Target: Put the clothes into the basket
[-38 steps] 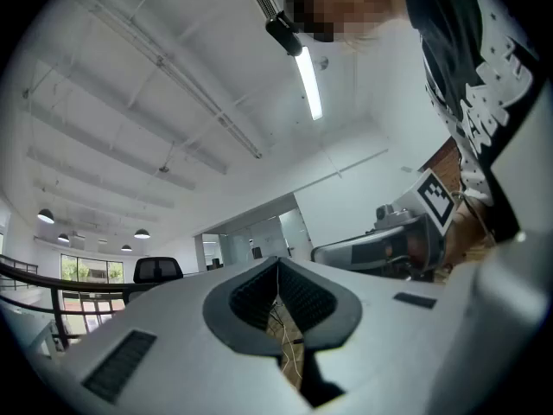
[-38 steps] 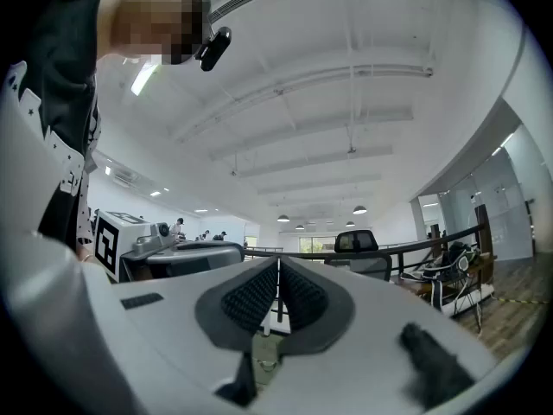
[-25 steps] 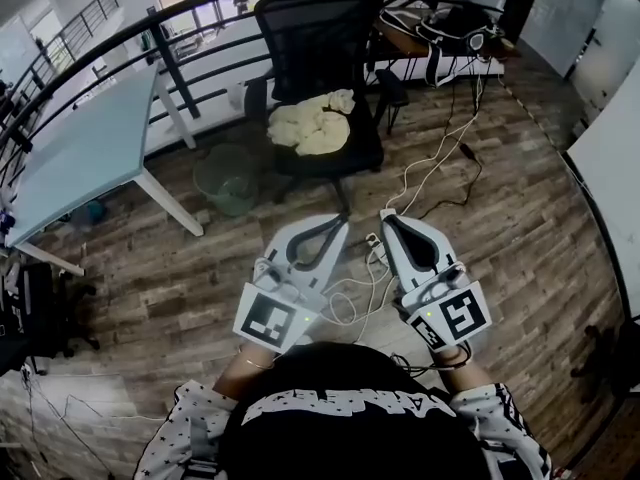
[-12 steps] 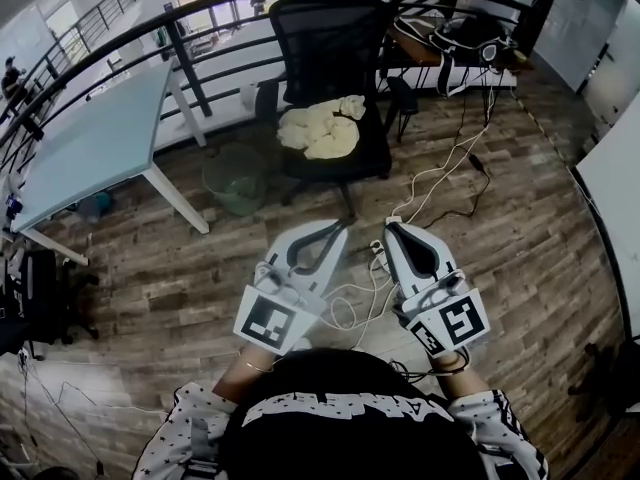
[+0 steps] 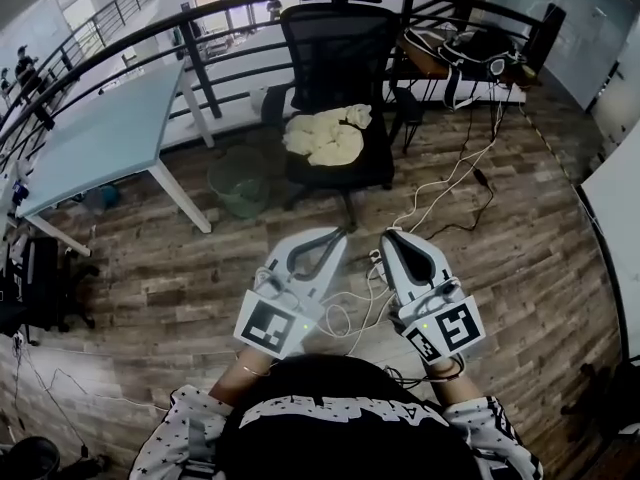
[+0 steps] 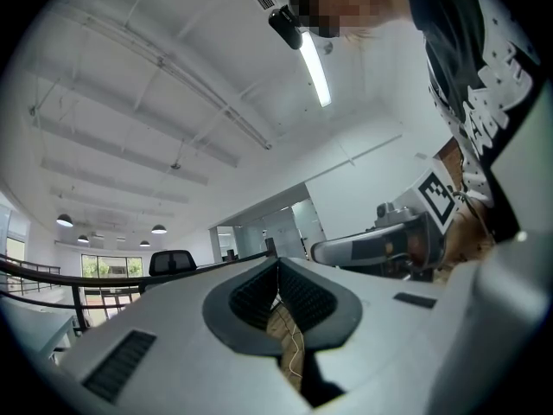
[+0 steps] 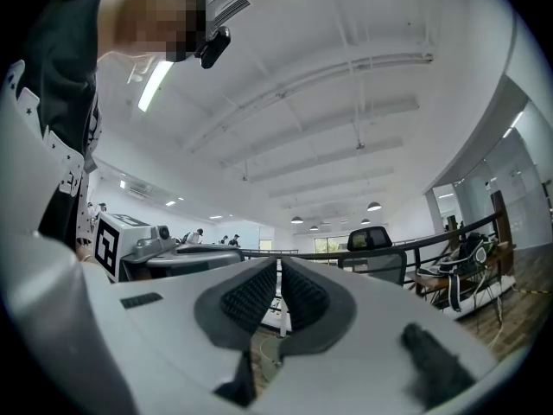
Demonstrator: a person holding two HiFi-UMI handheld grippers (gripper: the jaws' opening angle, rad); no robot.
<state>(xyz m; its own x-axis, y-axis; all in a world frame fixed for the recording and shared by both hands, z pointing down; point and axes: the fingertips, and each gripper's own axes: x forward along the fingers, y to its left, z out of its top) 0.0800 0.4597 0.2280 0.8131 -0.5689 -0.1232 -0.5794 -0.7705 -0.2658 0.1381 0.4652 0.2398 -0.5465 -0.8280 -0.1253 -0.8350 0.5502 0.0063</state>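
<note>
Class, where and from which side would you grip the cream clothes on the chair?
Probably pinch a raised fold atop the cream clothes, coming from above at the open front of the seat: the heap lies crumpled, and the backrest blocks the far side.

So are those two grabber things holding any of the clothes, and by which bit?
Nothing is held. The left gripper and the right gripper are both shut and empty. The clothes lie on the chair.

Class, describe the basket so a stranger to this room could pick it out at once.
Find the black office chair with pale clothes on its seat. Left of it in the head view, near the table leg, stands the basket: the only round, green mesh thing there.
</note>
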